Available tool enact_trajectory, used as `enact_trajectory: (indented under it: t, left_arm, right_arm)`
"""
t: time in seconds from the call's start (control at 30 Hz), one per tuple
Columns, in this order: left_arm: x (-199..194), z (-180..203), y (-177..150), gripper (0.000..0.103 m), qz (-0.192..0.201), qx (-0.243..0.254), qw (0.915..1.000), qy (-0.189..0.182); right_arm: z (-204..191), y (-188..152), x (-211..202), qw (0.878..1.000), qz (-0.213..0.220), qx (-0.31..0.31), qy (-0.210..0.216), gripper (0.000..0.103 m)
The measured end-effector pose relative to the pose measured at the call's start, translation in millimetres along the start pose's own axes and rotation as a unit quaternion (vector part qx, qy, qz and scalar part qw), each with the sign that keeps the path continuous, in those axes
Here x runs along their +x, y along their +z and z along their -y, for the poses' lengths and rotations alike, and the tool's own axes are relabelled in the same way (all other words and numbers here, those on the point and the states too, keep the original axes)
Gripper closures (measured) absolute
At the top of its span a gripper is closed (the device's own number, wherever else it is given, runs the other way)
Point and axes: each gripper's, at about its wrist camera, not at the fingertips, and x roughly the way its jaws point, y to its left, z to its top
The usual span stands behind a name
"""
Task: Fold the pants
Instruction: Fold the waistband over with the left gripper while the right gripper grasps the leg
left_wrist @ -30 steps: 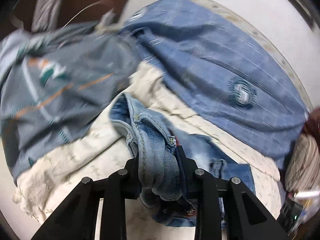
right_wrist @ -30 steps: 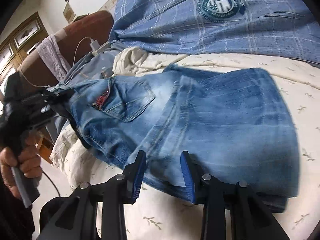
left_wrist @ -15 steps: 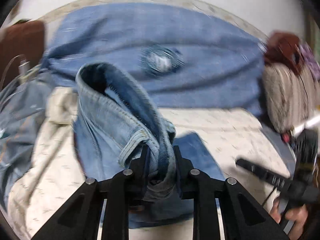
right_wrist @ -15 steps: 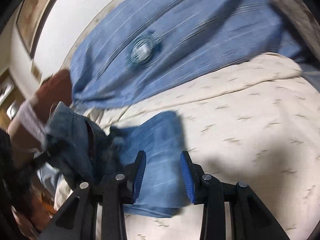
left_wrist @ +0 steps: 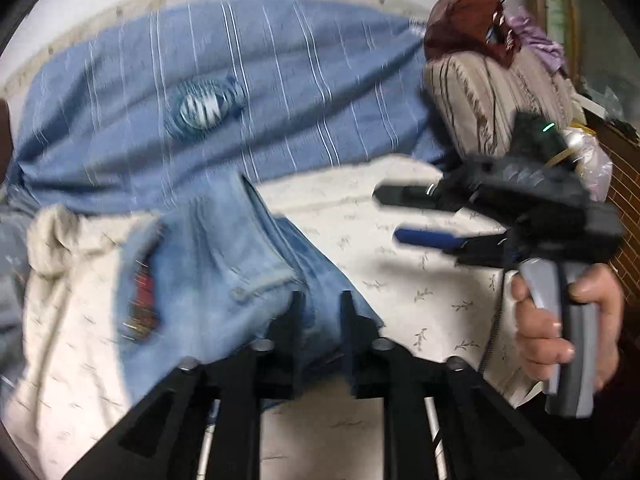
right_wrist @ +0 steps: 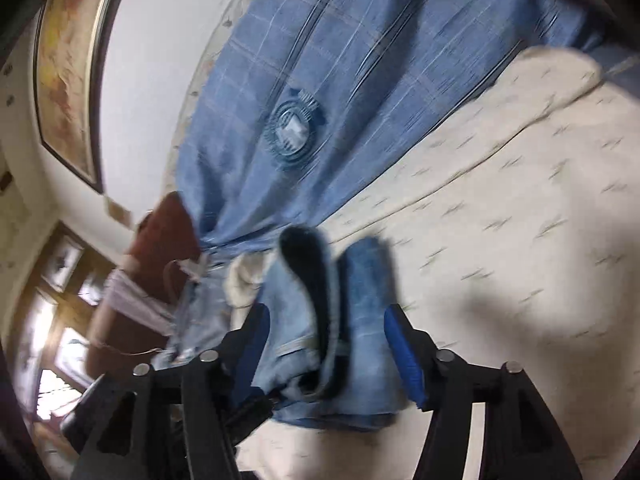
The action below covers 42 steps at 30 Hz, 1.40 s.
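Note:
Light blue jeans (left_wrist: 224, 264) lie folded on the cream bedspread (left_wrist: 432, 280), a back pocket with a red patch facing up. My left gripper (left_wrist: 322, 304) is shut on the jeans' near edge. My right gripper (left_wrist: 394, 216) shows at the right of the left wrist view, held open in a hand above the bedspread. In the right wrist view the right gripper (right_wrist: 324, 316) is open, its blue pads either side of the folded jeans (right_wrist: 360, 280). The left gripper's black fingers (right_wrist: 256, 404) hold the denim just below.
A blue striped blanket with a round emblem (left_wrist: 208, 104) covers the bed's far side. A striped cushion pile (left_wrist: 492, 92) stands at the right. A brown chair (right_wrist: 160, 248) and a framed picture (right_wrist: 64, 68) are to the left.
The left gripper has carried the waist end over and laid it down, so the jeans now lie folded. The right gripper has opened wider and swung to the jeans' right side.

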Motion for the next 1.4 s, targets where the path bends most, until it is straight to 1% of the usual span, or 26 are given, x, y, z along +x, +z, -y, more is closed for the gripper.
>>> enact_trajectory:
  t: [0.07,0.1,0.17,0.23,0.27,0.37,0.4,0.43,0.47,0.5,0.57,0.63,0.67,0.7,0.77,0.8,0.87,0.97,1.1,1.13,1.2,1.27,1.3,1.33,1.37,1.4]
  left_arm:
    - [-11.0,-15.0,1.8,0.062,0.014,-0.004,0.9997,0.021]
    - [-14.0,-26.5,1.3,0.062,0.015,-0.011,0.9993,0.031]
    - [-13.7,-50.4,-2.3,0.062,0.003,-0.037,0.9979,0.053]
    - [-8.0,-75.0,-6.9,0.062,-0.013,-0.07,0.9958,0.058]
    - [-3.7,-86.9,-9.9,0.062,-0.025,-0.086,0.9937,0.068]
    - [4.7,-103.5,-19.7,0.062,-0.041,-0.101,0.9907,0.081]
    - [8.0,-107.4,-22.2,0.062,-0.046,-0.105,0.9899,0.084]
    - [11.1,-110.4,-24.6,0.062,-0.051,-0.11,0.9898,0.076]
    - [18.5,-112.7,-27.8,0.062,-0.066,-0.115,0.9899,0.052]
    - [23.9,-110.8,-30.5,0.062,-0.076,-0.116,0.9894,0.042]
    - [27.3,-103.5,-35.8,0.062,-0.081,-0.102,0.9904,0.045]
    - [26.4,-96.3,-35.9,0.062,-0.073,-0.082,0.993,0.045]
    - [26.4,-94.0,-35.4,0.062,-0.074,-0.079,0.9934,0.038]
    - [26.7,-91.1,-34.6,0.062,-0.075,-0.076,0.9935,0.039]
    - [27.0,-88.7,-33.2,0.062,-0.076,-0.07,0.9938,0.04]
    - [26.3,-88.3,-32.5,0.062,-0.074,-0.073,0.9941,0.031]
    - [25.8,-89.6,-27.2,0.062,-0.068,-0.083,0.9941,0.012]
    - [21.2,-77.2,-21.6,0.062,-0.06,-0.077,0.9952,0.005]
    - [21.9,-57.3,-15.7,0.061,-0.055,-0.063,0.9964,-0.013]
    - [25.2,-54.0,-16.0,0.061,-0.061,-0.062,0.9961,-0.013]
    - [36.9,-50.1,-20.2,0.061,-0.082,-0.064,0.9946,-0.006]
    - [48.0,-49.6,-24.3,0.061,-0.099,-0.069,0.9926,-0.001]
    - [47.2,-48.5,-24.6,0.061,-0.099,-0.071,0.9926,-0.001]
    - [44.1,-47.6,-21.6,0.061,-0.098,-0.069,0.9928,-0.001]
    - [41.2,-47.2,-18.8,0.061,-0.099,-0.066,0.9929,0.0]
    - [35.5,-47.6,-14.2,0.06,-0.096,-0.063,0.9934,0.002]
  right_arm:
    - [-2.8,-5.7,19.1,1.0,-0.027,0.007,0.009,0.038]
    - [-3.8,-8.2,26.8,0.999,-0.036,0.009,0.01,0.038]
    - [-5.5,-14.5,46.2,0.998,-0.059,0.015,0.008,0.038]
    - [-5.7,-17.1,60.7,0.997,-0.07,0.012,-0.007,0.038]
    - [-6.1,-18.4,67.7,0.997,-0.073,0.008,-0.017,0.037]
    - [-4.1,-20.7,85.8,0.996,-0.079,0.017,-0.029,0.037]
    - [-3.1,-20.7,89.7,0.996,-0.081,0.021,-0.029,0.037]
    - [-3.2,-21.1,94.7,0.996,-0.082,0.024,-0.026,0.037]
    - [-5.2,-20.6,98.9,0.996,-0.083,0.022,-0.025,0.036]
    - [-8.4,-20.9,103.0,0.996,-0.083,0.015,-0.029,0.035]
    - [-17.6,-23.2,111.2,0.995,-0.085,-0.017,-0.05,0.036]
    - [-29.4,-25.4,114.2,0.993,-0.08,-0.052,-0.066,0.063]
    - [-35.5,-26.3,113.6,0.992,-0.075,-0.069,-0.071,0.073]
    - [-40.9,-26.6,110.2,0.991,-0.068,-0.083,-0.074,0.079]
    - [-52.2,-25.4,95.8,0.991,-0.046,-0.108,-0.067,0.08]
    - [-56.5,-24.2,89.9,0.991,-0.038,-0.114,-0.061,0.081]
    - [-65.4,-22.7,74.3,0.989,-0.02,-0.133,-0.057,0.082]
    - [-67.3,-22.4,56.8,0.986,-0.008,-0.151,-0.065,0.082]
    - [-46.3,-14.6,38.4,0.989,-0.004,-0.123,-0.08,0.082]
    - [-36.9,-11.8,37.5,0.99,-0.014,-0.11,-0.087,0.082]
    - [-15.9,-8.6,50.2,0.99,-0.054,-0.078,-0.103,0.081]
    - [6.0,-8.3,62.2,0.989,-0.087,-0.03,-0.114,0.076]
    - [12.0,-7.0,63.2,0.989,-0.091,-0.015,-0.115,0.071]
    - [16.0,-4.7,60.6,0.99,-0.091,0.0,-0.108,0.07]
    - [16.8,-1.8,55.9,0.991,-0.089,0.008,-0.101,0.065]
    - [15.4,1.7,48.0,0.992,-0.079,0.009,-0.1,0.053]
